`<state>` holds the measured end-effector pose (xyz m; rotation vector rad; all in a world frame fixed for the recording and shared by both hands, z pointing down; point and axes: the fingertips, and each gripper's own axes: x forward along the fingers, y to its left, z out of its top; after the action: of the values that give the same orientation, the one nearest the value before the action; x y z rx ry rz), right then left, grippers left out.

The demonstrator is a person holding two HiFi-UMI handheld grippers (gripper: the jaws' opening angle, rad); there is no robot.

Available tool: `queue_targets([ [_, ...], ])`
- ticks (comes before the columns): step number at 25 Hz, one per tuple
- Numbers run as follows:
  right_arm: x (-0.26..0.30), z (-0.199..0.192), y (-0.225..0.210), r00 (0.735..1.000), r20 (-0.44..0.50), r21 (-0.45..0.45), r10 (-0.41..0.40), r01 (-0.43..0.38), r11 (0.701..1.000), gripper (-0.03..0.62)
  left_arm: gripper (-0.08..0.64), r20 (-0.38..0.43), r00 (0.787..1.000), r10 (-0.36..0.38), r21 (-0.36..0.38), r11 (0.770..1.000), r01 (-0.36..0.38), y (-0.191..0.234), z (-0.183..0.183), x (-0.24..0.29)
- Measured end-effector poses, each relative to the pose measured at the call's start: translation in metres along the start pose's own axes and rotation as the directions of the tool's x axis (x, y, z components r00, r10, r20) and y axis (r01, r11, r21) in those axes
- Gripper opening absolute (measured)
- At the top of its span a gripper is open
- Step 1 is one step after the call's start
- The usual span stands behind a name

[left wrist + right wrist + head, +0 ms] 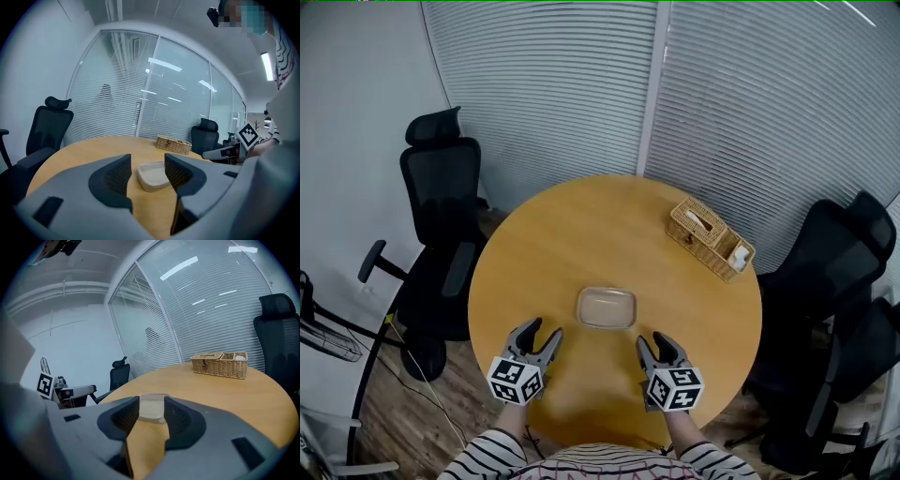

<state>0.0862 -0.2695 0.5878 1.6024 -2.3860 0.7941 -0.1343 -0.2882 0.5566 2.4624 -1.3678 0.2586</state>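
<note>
Two grippers hover by a little dish on a round table.
The left gripper (542, 331) and the right gripper (652, 340) both have their jaws apart, with nothing in them. The clear dish (607, 307) sits on the wooden table (572, 225) just ahead, between them. It looks empty, I think. A woven basket (710, 238) sits farther back.
</note>
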Motion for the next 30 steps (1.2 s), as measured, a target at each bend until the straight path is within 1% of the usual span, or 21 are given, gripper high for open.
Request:
queue_targets([
  [4, 0.022, -0.009, -0.009, 1.0, -0.02, 0.005, -0.001, 0.002, 1.0, 0.173, 0.202, -0.021, 1.0, 0.001, -0.002, 1.0, -0.001, 0.008, -0.008, 0.023],
  [9, 0.046, -0.021, -0.017, 0.999, -0.041, 0.021, -0.001, 0.002, 1.0, 0.173, 0.202, -0.04, 0.999, 0.0, -0.042, 0.999, -0.001, 0.021, -0.018, 0.051],
  [16, 0.078, -0.031, -0.023, 0.999, -0.054, 0.04, 0.002, 0.0, 0.999, 0.173, 0.202, -0.068, 0.997, -0.034, -0.07, 0.997, 0.029, 0.028, -0.034, 0.092],
  [20, 0.086, -0.034, -0.027, 0.999, -0.051, 0.043, -0.006, 0.008, 0.999, 0.166, 0.202, -0.097, 0.994, -0.056, -0.081, 0.996, 0.048, 0.024, -0.043, 0.11],
  [24, 0.094, -0.036, -0.026, 0.999, -0.046, 0.044, -0.008, 0.01, 0.999, 0.163, 0.202, -0.126, 0.99, -0.063, -0.095, 0.994, 0.052, 0.028, -0.051, 0.124],
  [30, 0.104, -0.043, -0.032, 0.998, -0.062, 0.06, -0.007, 0.011, 0.998, 0.162, 0.202, -0.166, 0.983, -0.083, -0.149, 0.987, 0.058, 0.034, -0.065, 0.145],
])
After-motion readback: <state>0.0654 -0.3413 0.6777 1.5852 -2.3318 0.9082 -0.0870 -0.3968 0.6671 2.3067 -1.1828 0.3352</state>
